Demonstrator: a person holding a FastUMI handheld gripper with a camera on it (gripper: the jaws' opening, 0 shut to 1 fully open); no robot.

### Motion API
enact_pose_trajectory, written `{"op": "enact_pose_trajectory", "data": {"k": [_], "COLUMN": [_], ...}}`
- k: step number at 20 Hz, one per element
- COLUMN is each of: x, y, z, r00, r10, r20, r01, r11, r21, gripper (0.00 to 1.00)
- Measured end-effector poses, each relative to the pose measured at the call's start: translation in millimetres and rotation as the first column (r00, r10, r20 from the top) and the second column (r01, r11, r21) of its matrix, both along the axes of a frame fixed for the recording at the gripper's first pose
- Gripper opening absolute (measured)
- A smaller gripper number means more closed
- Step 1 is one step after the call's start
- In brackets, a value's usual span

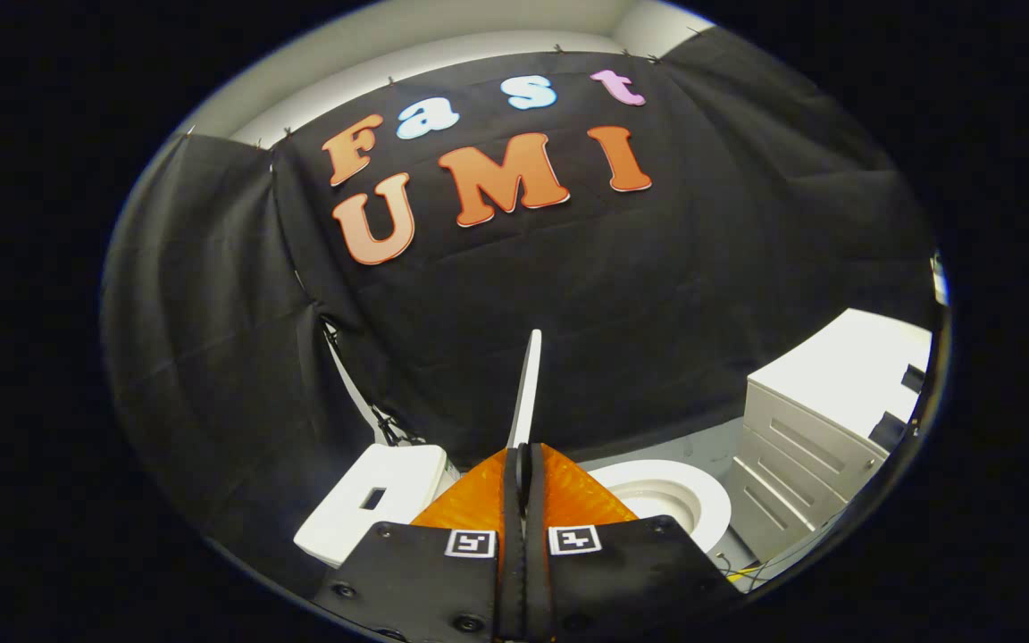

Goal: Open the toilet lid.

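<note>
Presently recorded: one gripper (523,464), fingers pressed together on one raised toilet lid (528,384), seen edge-on; one open bowl (666,500); one tank (372,500); one drawer cabinet (818,438).

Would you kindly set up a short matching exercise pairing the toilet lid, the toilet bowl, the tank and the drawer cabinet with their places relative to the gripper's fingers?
Things:
1. toilet lid
2. toilet bowl
3. toilet tank
4. drawer cabinet

Places:
A. far right, past the bowl
B. raised on edge, clamped between the shut fingers of the gripper
C. left of the fingers
D. open, just right of the fingers

Pairs: 1-B, 2-D, 3-C, 4-A
</note>
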State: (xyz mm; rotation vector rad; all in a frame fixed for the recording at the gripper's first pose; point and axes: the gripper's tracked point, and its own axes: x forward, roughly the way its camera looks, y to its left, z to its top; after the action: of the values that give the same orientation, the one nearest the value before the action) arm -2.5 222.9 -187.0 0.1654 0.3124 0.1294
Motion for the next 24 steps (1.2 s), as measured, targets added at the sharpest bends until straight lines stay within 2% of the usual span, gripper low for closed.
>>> {"op": "enact_pose_trajectory", "data": {"k": [10, 24], "x": [-12, -24], "y": [87, 176], "z": [14, 12], "r00": [0.994, 0.980], "r10": [0.107, 0.197], "r20": [0.029, 0.030], "r01": [-0.106, -0.195], "r11": [0.994, 0.978], "r21": [-0.029, -0.081], "gripper": [0.08, 0.08]}}
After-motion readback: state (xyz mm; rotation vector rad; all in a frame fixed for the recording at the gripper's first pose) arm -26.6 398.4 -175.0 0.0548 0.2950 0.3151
